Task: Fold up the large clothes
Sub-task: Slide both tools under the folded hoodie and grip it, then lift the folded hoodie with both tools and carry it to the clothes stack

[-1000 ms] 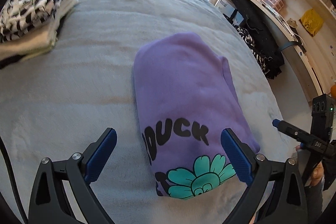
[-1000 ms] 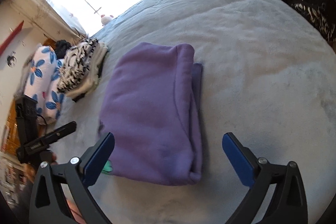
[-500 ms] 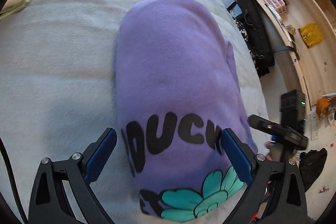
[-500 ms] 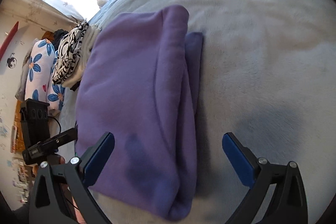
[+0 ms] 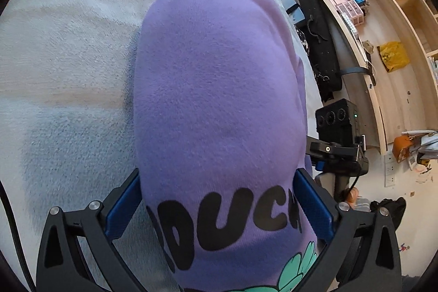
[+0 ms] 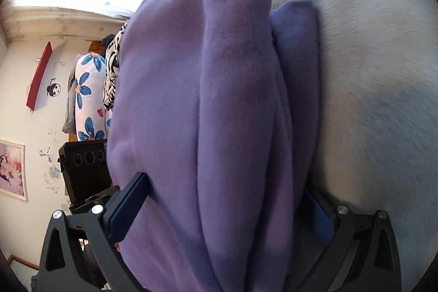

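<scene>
A folded purple sweatshirt (image 5: 213, 73) with black lettering and a teal flower print lies on the pale grey bed (image 5: 68, 59). My left gripper (image 5: 217, 174) is open, and its blue fingers (image 5: 123, 204) straddle the printed end of the bundle. In the right wrist view the same sweatshirt (image 6: 191, 73) shows its plain side, with a folded edge (image 6: 298, 59) lying on the bed (image 6: 369, 45). My right gripper (image 6: 227, 182) is open too, one finger on each side of that end. Its right finger is half hidden by fabric.
Wooden shelves (image 5: 397, 18) and a black bag (image 5: 320, 40) stand beyond the bed's right side. The other gripper's body (image 5: 336, 144) is held by a hand at the bed edge. A zebra-print clothes stack (image 6: 112, 73) and a floral pillow (image 6: 87, 100) lie past the sweatshirt.
Both grippers have moved forward and down onto the sweatshirt from opposite ends. Their fingers, which hovered short of it, now straddle the bundle. Finger spacing looks unchanged.
</scene>
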Available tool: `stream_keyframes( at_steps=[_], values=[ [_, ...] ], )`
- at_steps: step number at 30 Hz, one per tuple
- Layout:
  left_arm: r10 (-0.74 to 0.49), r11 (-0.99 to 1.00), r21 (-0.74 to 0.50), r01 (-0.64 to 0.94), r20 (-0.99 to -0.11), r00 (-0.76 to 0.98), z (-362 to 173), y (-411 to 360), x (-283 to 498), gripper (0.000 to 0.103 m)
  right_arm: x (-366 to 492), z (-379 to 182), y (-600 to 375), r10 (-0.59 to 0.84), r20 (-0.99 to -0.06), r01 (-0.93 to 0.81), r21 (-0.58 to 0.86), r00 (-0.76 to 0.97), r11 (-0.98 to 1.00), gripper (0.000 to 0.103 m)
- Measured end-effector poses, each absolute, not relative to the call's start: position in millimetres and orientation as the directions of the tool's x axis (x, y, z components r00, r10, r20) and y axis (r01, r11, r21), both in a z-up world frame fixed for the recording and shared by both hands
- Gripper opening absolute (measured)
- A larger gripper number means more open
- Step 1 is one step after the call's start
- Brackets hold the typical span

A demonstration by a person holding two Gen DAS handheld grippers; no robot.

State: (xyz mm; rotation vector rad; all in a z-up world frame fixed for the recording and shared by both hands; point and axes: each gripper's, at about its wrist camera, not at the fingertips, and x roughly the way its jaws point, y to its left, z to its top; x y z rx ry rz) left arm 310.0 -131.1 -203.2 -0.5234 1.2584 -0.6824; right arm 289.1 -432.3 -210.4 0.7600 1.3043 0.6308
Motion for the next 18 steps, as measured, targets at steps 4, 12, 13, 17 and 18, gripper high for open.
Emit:
stream_keyframes(
  at_steps=[4, 12, 13, 17, 18],
  values=[
    [-0.737, 0.676, -0.718, 0.167, -0.662, 0.135, -211, -139, 319, 0.103, 289, -211, -430, 0.775, -0.615, 0.017, 0.784, 0.146, 0.620, 0.103],
    [-0.689, 0.724, -0.667, 0.172, -0.710, 0.146, -204, -154, 319, 0.103, 282, -198, -420, 0.726, -0.660, 0.007, 0.741, 0.191, 0.672, 0.094],
    [-0.682, 0.731, -0.659, 0.178, -0.716, 0.152, -201, -157, 319, 0.103, 280, -196, -421, 0.727, -0.657, 0.009, 0.743, 0.199, 0.669, 0.088],
    [-0.649, 0.760, -0.617, 0.205, -0.738, 0.185, -189, -168, 314, 0.102, 273, -184, -421, 0.715, -0.661, 0.007, 0.735, 0.230, 0.678, 0.072],
    [-0.639, 0.768, -0.604, 0.213, -0.744, 0.196, -184, -170, 313, 0.101, 271, -179, -420, 0.706, -0.667, 0.007, 0.728, 0.238, 0.686, 0.068]
  ],
)
